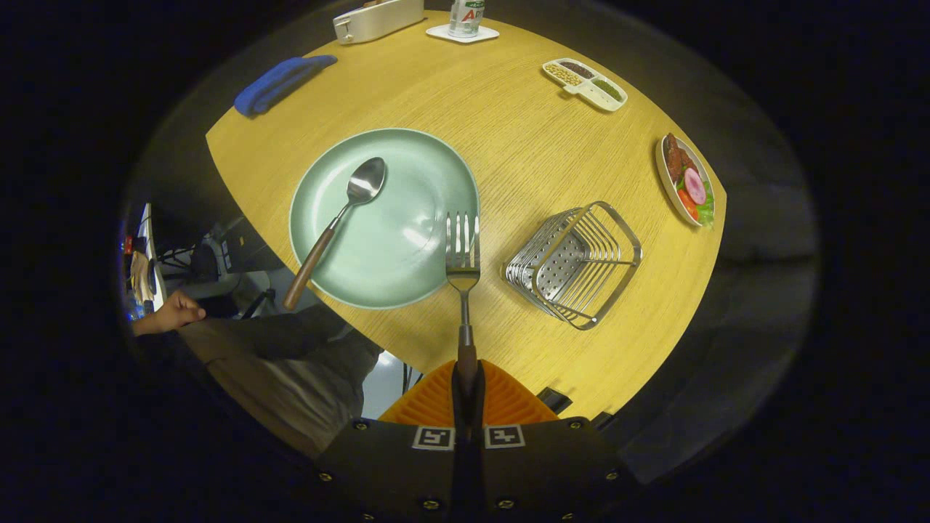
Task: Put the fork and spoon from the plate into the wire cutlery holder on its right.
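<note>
My gripper (466, 385) is shut on the brown handle of the fork (463, 254), held up above the table. The fork's tines point forward over the right rim of the pale green plate (407, 218). A spoon (341, 218) with a brown wooden handle lies on the plate's left half, its handle hanging past the near-left rim. The wire cutlery holder (574, 263) stands on the wooden table just right of the plate, ahead and to the right of the orange fingers (429, 403).
A blue folded cloth (282, 84) lies at the table's far left. A divided snack tray (585, 83), a dish of food (687, 181), a can on a coaster (465, 20) and a white case (378, 19) sit further back. A person's hand and legs are at the near left.
</note>
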